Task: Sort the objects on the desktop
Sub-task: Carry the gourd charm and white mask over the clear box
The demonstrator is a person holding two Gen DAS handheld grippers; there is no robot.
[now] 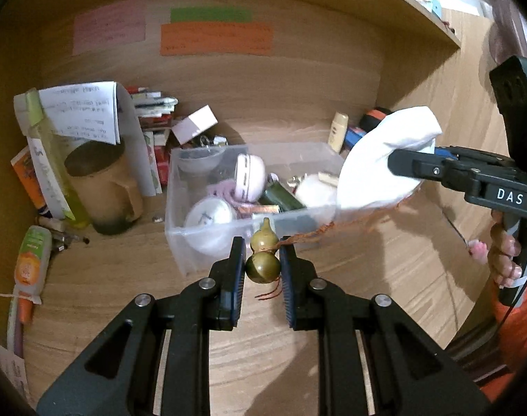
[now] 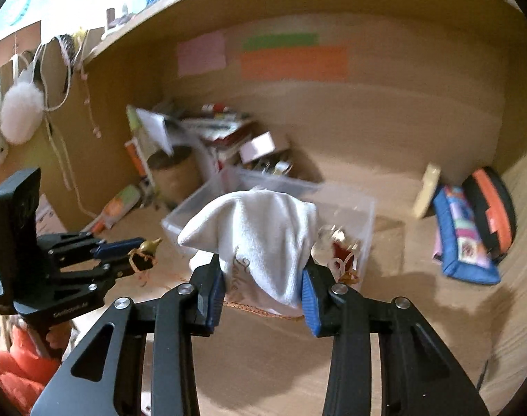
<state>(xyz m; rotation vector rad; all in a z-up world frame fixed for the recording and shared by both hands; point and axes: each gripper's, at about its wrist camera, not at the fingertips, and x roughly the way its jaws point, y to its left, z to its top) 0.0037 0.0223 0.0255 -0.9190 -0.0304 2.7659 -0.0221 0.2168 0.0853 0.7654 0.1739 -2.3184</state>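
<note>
While the left hand-held gripper squeezes the gourd just before the box, the right hand-held gripper squeezes the pouch. Their shared cord could snag if pulled apart.

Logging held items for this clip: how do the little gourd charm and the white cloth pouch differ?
The gourd charm is small, hard and olive-brown; the white cloth pouch is much larger, soft and crumpled. The charm sits in the left hand-held gripper, the pouch in the right hand-held gripper. Both are clamped above the desk, and an orange cord trails from each.
</note>
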